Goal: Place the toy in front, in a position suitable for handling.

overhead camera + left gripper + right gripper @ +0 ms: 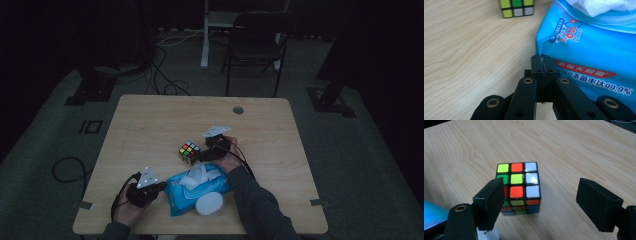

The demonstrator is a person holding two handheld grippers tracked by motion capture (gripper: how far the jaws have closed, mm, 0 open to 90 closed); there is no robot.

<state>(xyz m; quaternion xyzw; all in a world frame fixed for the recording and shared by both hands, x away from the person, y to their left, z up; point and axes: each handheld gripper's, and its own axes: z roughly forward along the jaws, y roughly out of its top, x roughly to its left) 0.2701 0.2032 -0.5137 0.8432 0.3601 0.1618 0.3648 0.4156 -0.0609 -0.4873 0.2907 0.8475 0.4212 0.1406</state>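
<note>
The right gripper (pixel 544 202) has its blocky black fingers (pixel 489 202) spread wide, nothing pinched between them. The puzzle cube (pixel 520 187) sits on the counter in the gap, closer to the left-hand finger in the right gripper view and apart from the other; whether that finger touches it I cannot tell. The cube is a glossy plastic three-by-three with black edges and mixed yellow-green, orange-red, white and green stickers.

The left gripper (pixel 543 65) has its fingers pressed together on the thin crimped edge of the wet-wipe pack (pixel 594 50), a soft, shiny blue plastic pouch with printed lettering and a crumpled white wipe (pixel 599 6) rising from its top opening.

In the high view a round white lid (pixel 209 202) lies against the pack's near side. The counter (pixel 150 125) is pale wood-grain laminate with rounded corners.
</note>
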